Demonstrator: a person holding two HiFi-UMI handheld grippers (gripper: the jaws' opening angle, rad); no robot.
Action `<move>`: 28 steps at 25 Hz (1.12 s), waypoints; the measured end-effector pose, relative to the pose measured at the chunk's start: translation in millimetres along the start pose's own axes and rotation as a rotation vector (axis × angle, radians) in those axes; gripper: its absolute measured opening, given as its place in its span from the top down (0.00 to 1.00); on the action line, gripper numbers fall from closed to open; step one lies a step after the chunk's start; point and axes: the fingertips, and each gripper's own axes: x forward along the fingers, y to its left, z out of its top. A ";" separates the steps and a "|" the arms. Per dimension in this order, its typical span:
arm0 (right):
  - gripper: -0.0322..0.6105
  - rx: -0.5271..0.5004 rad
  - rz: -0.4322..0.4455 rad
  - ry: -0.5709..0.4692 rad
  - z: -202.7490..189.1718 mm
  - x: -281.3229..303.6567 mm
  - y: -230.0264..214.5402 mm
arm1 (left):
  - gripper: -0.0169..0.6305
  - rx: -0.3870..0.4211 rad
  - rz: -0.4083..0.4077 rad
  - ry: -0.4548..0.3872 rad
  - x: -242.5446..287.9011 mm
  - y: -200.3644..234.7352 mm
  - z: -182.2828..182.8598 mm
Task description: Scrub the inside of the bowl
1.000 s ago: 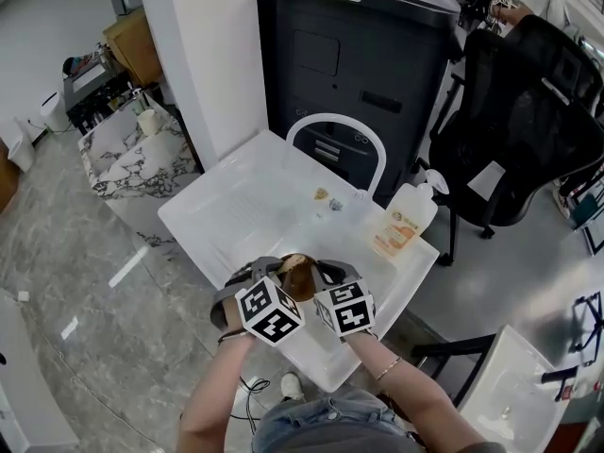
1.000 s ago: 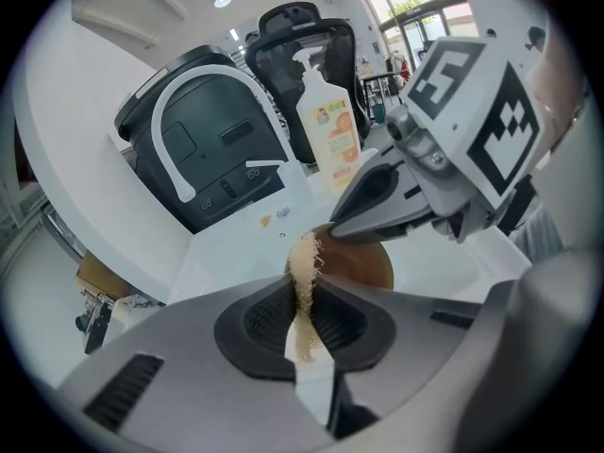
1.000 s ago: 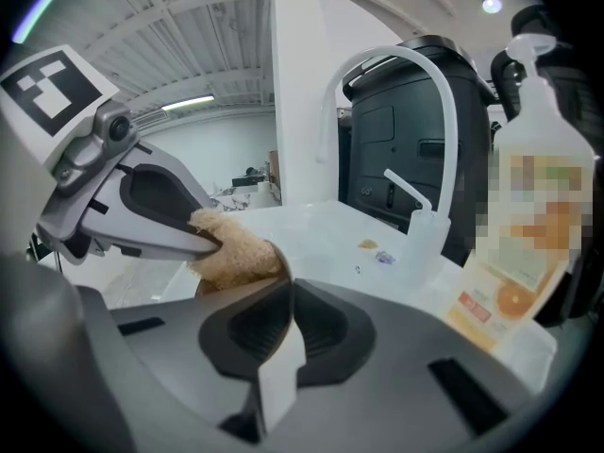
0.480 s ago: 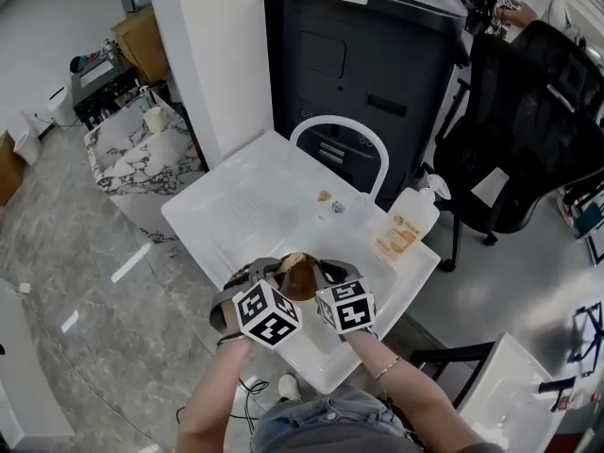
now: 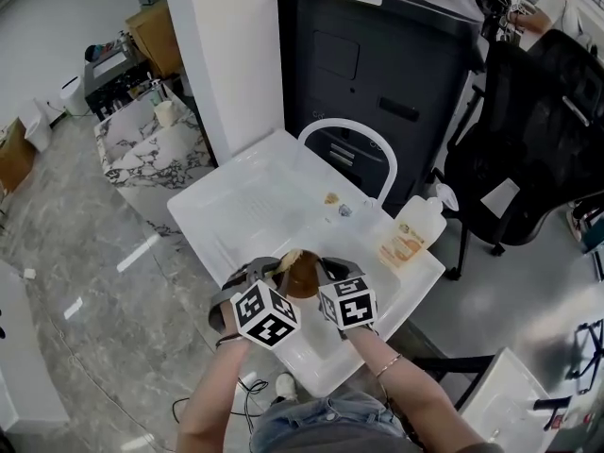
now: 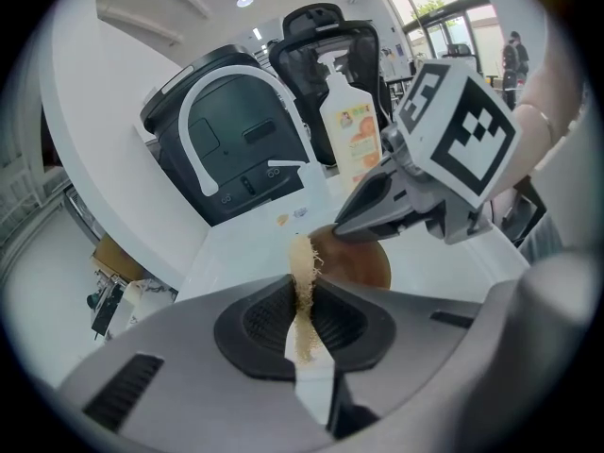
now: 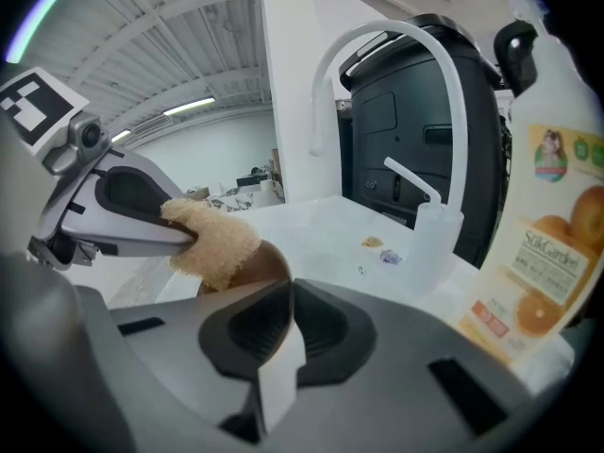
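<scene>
A small brown bowl [image 5: 303, 280] is held over the near part of a white sink top [image 5: 236, 206]. My left gripper [image 5: 283, 266] is shut on a tan scrubbing sponge [image 5: 290, 258], which rests at the bowl's left rim. In the left gripper view the sponge [image 6: 302, 291] stands edge-on between the jaws with the bowl [image 6: 366, 264] just beyond. My right gripper [image 5: 319, 271] is shut on the bowl's right rim. The right gripper view shows the bowl [image 7: 270, 263] at its jaws and the sponge [image 7: 213, 240] pressed against it by the left gripper [image 7: 184, 232].
An orange-labelled soap bottle [image 5: 408, 232] stands at the sink top's right edge. A white arched faucet [image 5: 347, 126] rises at the back, before a black cabinet [image 5: 396, 55]. Small scraps [image 5: 332, 198] lie mid-surface. A black office chair [image 5: 533, 130] stands at the right.
Both grippers keep their hold and stay together at the bowl. The head view has shifted a little, so the sink top sits slightly more to the right.
</scene>
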 end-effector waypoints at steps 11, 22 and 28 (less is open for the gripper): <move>0.91 0.015 0.055 0.012 2.2 18.5 -16.2 | 0.91 -0.056 0.078 -0.017 2.5 9.2 6.8; 0.91 0.064 0.117 0.035 3.2 36.1 -29.9 | 0.91 -0.117 0.219 0.007 -4.3 33.0 0.0; 0.91 0.093 0.133 0.045 8.6 49.1 -32.3 | 0.91 -0.170 0.294 -0.009 -7.4 50.3 -9.2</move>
